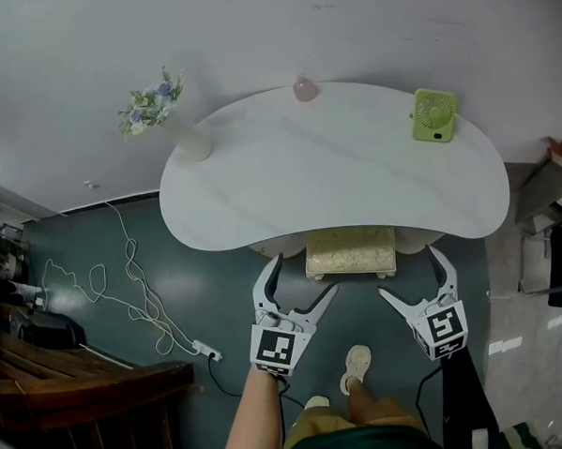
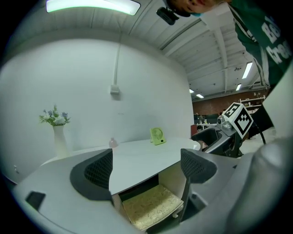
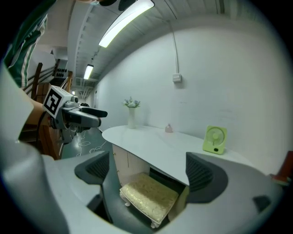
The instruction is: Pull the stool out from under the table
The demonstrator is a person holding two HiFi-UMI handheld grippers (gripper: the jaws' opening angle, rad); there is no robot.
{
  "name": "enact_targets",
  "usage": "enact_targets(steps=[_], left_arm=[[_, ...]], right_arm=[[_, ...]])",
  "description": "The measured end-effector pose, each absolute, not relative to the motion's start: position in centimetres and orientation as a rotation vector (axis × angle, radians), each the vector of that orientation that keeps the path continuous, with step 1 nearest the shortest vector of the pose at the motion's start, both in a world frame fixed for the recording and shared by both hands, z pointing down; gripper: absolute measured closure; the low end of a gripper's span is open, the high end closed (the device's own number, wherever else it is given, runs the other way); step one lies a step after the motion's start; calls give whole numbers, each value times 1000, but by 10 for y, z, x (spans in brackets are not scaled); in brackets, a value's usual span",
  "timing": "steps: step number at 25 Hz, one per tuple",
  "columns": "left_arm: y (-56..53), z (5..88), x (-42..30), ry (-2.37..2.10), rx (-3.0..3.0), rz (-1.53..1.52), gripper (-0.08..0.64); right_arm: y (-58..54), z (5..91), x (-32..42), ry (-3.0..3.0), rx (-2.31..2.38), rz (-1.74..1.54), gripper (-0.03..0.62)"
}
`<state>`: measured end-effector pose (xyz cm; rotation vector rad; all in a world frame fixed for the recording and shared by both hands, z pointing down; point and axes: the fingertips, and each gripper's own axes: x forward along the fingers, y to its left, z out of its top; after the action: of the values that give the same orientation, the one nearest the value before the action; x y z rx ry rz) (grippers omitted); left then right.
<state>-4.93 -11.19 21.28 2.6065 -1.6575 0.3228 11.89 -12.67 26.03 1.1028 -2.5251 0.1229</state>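
A small stool (image 1: pixel 350 252) with a pale yellow cushion stands partly under the white table (image 1: pixel 260 192), its near edge poking out toward me. The stool's cushion (image 2: pixel 150 207) shows low between the left jaws, and the same cushion (image 3: pixel 149 195) lies between the right jaws. My left gripper (image 1: pixel 295 282) hangs open just left of the stool, above the floor. My right gripper (image 1: pixel 417 276) hangs open just right of it. Neither touches the stool.
On the table stand a vase of flowers (image 1: pixel 172 117), a small pink bottle (image 1: pixel 306 88) and a green fan (image 1: pixel 434 115). A white cable and power strip (image 1: pixel 205 350) lie on the floor at left. A wooden chair (image 1: pixel 73 380) stands lower left. A person's feet (image 1: pixel 356 367) are below.
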Motion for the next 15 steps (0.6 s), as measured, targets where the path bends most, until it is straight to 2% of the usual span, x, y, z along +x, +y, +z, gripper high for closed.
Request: enact_targets(steps=[15], left_arm=[[-122, 337, -45, -1533, 2551, 479, 104]], right_arm=[[-134, 388, 124, -2431, 1105, 290, 61]])
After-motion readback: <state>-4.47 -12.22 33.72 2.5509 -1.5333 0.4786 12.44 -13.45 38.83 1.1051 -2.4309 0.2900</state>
